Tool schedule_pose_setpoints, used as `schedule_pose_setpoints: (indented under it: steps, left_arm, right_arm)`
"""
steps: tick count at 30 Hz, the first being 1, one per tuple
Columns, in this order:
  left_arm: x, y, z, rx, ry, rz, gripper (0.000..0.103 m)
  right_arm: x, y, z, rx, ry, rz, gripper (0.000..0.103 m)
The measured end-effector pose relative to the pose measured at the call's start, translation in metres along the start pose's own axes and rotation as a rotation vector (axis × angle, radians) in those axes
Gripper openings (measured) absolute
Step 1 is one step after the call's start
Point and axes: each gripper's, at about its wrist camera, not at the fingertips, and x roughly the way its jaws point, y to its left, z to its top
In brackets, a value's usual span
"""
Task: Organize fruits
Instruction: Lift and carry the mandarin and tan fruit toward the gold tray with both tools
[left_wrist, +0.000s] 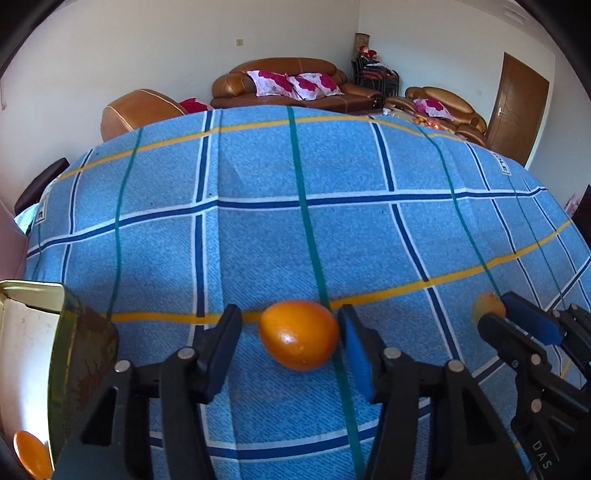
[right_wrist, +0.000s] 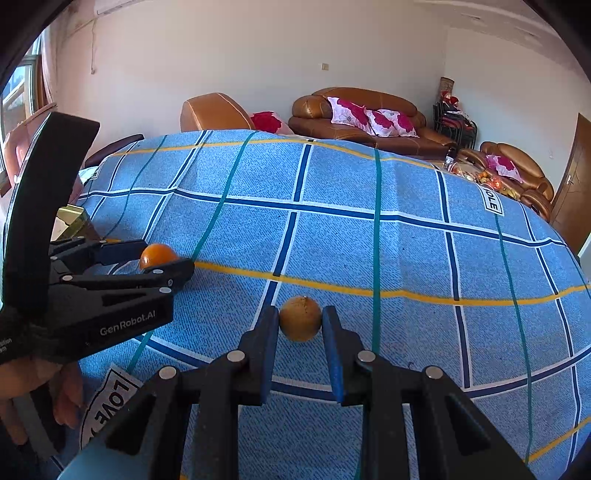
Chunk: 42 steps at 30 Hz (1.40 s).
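Observation:
A glossy orange (left_wrist: 299, 334) lies on the blue checked cloth (left_wrist: 258, 240) between the fingers of my left gripper (left_wrist: 291, 321). Its right side is against the blue pad, while a strip of cloth shows between it and the left finger, so the jaws stand open around it. The right wrist view shows the same orange (right_wrist: 157, 254) inside the left gripper (right_wrist: 168, 254). My right gripper (right_wrist: 301, 317) is shut on a small round brown fruit (right_wrist: 300, 319), with both pads on its sides, low over the cloth. This gripper (left_wrist: 502, 314) and its fruit (left_wrist: 487, 306) also show at the right of the left wrist view.
An open box (left_wrist: 33, 295) with pale inner walls stands at the table's left, and another orange (left_wrist: 31, 456) lies inside it. A hand (right_wrist: 66, 391) holds the left gripper. Brown sofas (left_wrist: 288, 81) and a door (left_wrist: 517, 107) lie beyond the table's far edge.

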Motion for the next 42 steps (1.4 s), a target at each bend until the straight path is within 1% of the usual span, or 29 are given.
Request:
schedule_pose_setpoints:
  steps: [1,5,12,16,17,18,19,20,24,30,31,32,33,35,40,42]
  left_arm:
    - [0.0,0.0,0.0,0.0,0.003,-0.013,0.043]
    - [-0.005,-0.001,-0.002,-0.003,-0.011,-0.042,0.043]
    - [-0.012,-0.002,-0.005,0.008,-0.036,-0.05,0.043]
    - [-0.025,-0.004,-0.008,0.034,-0.092,-0.034,0.042]
    - [-0.028,-0.005,-0.009,0.039,-0.106,-0.029,0.041]
    - [-0.029,-0.005,-0.008,0.044,-0.118,-0.027,0.033]
    - [-0.031,-0.005,-0.008,0.048,-0.129,-0.028,0.033]
    - [-0.033,-0.006,-0.008,0.05,-0.14,-0.025,0.029]
    - [-0.037,-0.006,-0.009,0.061,-0.162,-0.032,0.029]
    - [-0.033,0.001,-0.008,0.023,-0.144,-0.043,0.031]
    - [-0.031,0.001,-0.008,0.021,-0.134,-0.046,0.034]
    - [-0.029,0.0,-0.008,0.023,-0.12,-0.055,0.04]
    - [-0.026,0.0,-0.008,0.022,-0.106,-0.058,0.042]
    - [-0.021,0.001,-0.008,0.012,-0.085,-0.058,0.041]
    - [-0.011,0.002,-0.009,0.005,-0.033,-0.077,0.042]
    - [-0.006,-0.003,-0.012,0.025,0.011,-0.091,0.042]
  right_arm:
    - [0.0,0.001,0.0,-0.003,-0.001,-0.002,0.026]
    - [-0.002,0.003,-0.001,-0.01,-0.011,-0.009,0.026]
    - [-0.005,0.001,0.0,-0.002,-0.031,-0.013,0.026]
    - [-0.009,0.004,-0.001,-0.014,-0.048,-0.023,0.026]
    - [-0.01,0.005,-0.001,-0.02,-0.054,-0.028,0.026]
    - [-0.011,0.006,-0.001,-0.023,-0.059,-0.032,0.026]
    - [-0.012,0.006,-0.001,-0.025,-0.064,-0.036,0.026]
    - [-0.013,0.006,-0.002,-0.024,-0.067,-0.04,0.026]
    - [-0.016,0.003,-0.002,-0.013,-0.085,-0.043,0.026]
    - [-0.02,0.002,-0.002,-0.012,-0.108,-0.051,0.026]
    - [-0.02,0.001,-0.002,-0.008,-0.109,-0.05,0.026]
    - [-0.021,0.001,-0.003,-0.005,-0.11,-0.048,0.026]
    - [-0.021,0.0,-0.003,-0.004,-0.111,-0.047,0.026]
    - [-0.02,0.0,-0.002,-0.004,-0.11,-0.045,0.026]
    - [-0.018,0.0,-0.001,-0.006,-0.102,-0.041,0.026]
    - [-0.018,-0.001,-0.001,-0.002,-0.103,-0.035,0.026]
